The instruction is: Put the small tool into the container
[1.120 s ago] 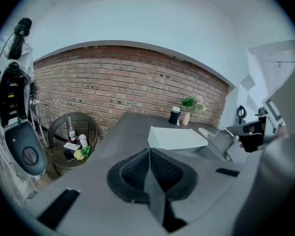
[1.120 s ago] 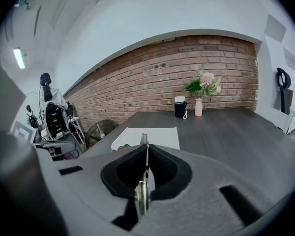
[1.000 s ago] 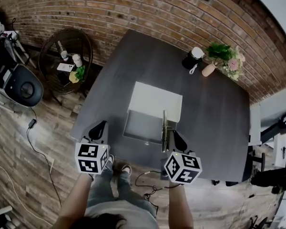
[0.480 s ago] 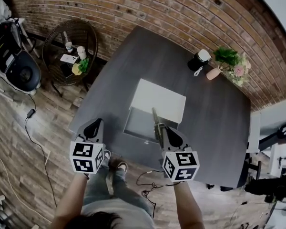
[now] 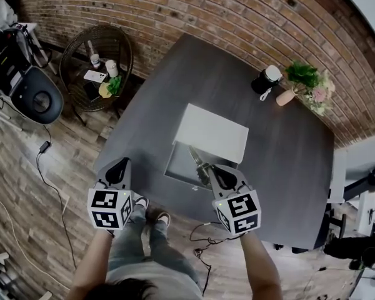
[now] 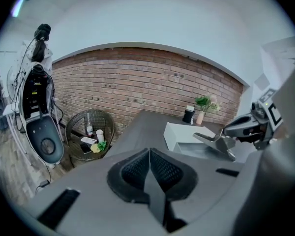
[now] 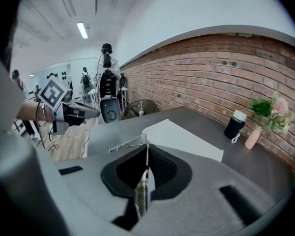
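The container (image 5: pixel 178 167) is an open grey box on the dark table (image 5: pixel 281 161), with its white lid (image 5: pixel 214 132) lying behind it. My right gripper (image 5: pixel 207 172) hangs over the box's near right corner, shut on the small tool (image 5: pixel 197 159), a slim metal piece slanting up and left over the box. In the right gripper view the tool (image 7: pixel 142 183) shows edge-on between the closed pads. My left gripper (image 5: pixel 117 171) stays off the table's left edge, shut and empty. From the left gripper view I see the tool (image 6: pixel 214 140) above the box (image 6: pixel 199 152).
A black mug (image 5: pixel 267 80) and a vase of flowers (image 5: pixel 305 84) stand at the table's far right. A wicker side table (image 5: pixel 97 64) with bottles and a black machine (image 5: pixel 28 89) stand left of the table. Cables (image 5: pixel 47 180) run over the wooden floor.
The right gripper has carried the tool left and lower over the box, and the tool now slants left instead of standing upright. The left gripper has drifted slightly down and left.
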### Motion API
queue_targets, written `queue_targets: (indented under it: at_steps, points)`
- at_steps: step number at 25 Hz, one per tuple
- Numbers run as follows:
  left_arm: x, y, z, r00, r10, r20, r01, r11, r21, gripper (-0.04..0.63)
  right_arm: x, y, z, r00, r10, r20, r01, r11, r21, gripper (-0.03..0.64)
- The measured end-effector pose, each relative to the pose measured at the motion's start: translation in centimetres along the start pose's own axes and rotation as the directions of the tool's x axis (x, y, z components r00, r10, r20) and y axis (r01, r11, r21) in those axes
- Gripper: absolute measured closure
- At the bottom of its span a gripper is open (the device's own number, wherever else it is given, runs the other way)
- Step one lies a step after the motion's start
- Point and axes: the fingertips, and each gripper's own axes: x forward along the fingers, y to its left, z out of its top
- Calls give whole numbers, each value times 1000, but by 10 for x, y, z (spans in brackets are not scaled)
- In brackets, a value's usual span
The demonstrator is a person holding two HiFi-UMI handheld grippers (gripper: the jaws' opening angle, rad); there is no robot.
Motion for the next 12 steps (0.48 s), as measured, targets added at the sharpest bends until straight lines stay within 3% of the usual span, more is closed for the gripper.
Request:
queue_targets:
  at_steps: [4, 12]
  points:
    - [1, 2, -1, 1000, 11, -4, -11, 1000, 0, 588, 7, 8, 1, 997, 69, -20, -71, 990, -120, 607]
    - [5, 7, -4, 999, 32, -17, -32, 999, -6, 588, 21, 12, -3, 988, 142, -65, -155, 953, -261, 607]
